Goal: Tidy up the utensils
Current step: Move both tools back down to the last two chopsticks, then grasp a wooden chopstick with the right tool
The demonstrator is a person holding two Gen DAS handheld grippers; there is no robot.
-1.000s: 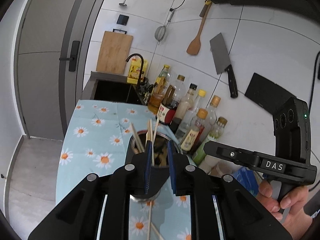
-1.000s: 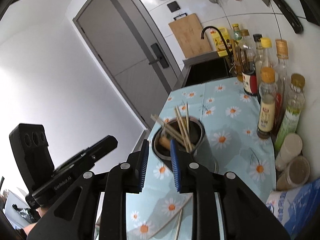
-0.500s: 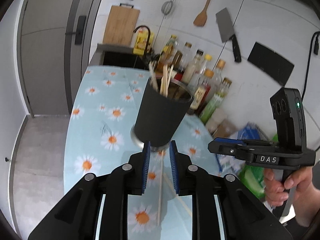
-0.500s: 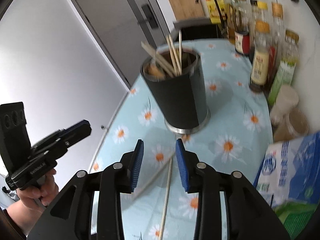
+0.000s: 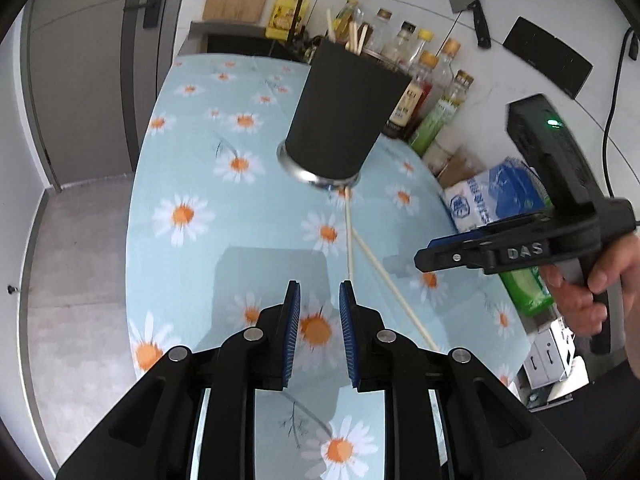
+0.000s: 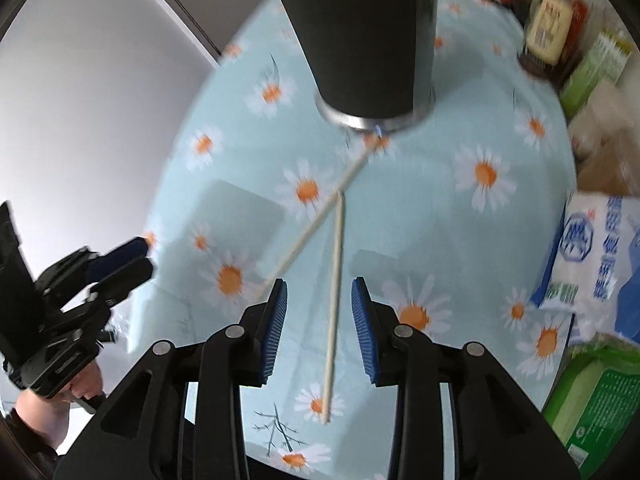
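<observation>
A black utensil cup [image 5: 340, 120] with a steel base stands on the daisy tablecloth [image 5: 192, 168], with several chopsticks [image 5: 354, 36] sticking out of its top. Two loose chopsticks lie on the cloth in front of it, one [image 5: 349, 236] straight, the other [image 5: 396, 296] slanting right. In the right wrist view the cup [image 6: 360, 32] is close ahead and one chopstick [image 6: 333, 312] runs between my fingers, the other [image 6: 316, 224] slants left. My left gripper [image 5: 319, 308] is open and empty above the cloth. My right gripper [image 6: 319, 300] is open, low over the chopstick.
Sauce and oil bottles [image 5: 424, 76] line the wall behind the cup. A blue and white bag [image 5: 492, 196] and a green packet [image 5: 524, 292] lie at the right. A sink [image 5: 240, 40] is beyond the table's far end. The table's left edge drops to the floor [image 5: 80, 240].
Both grippers have pulled back from the cup and come down toward the cloth. The right gripper's jaws have opened wider, and one loose chopstick now lies between them.
</observation>
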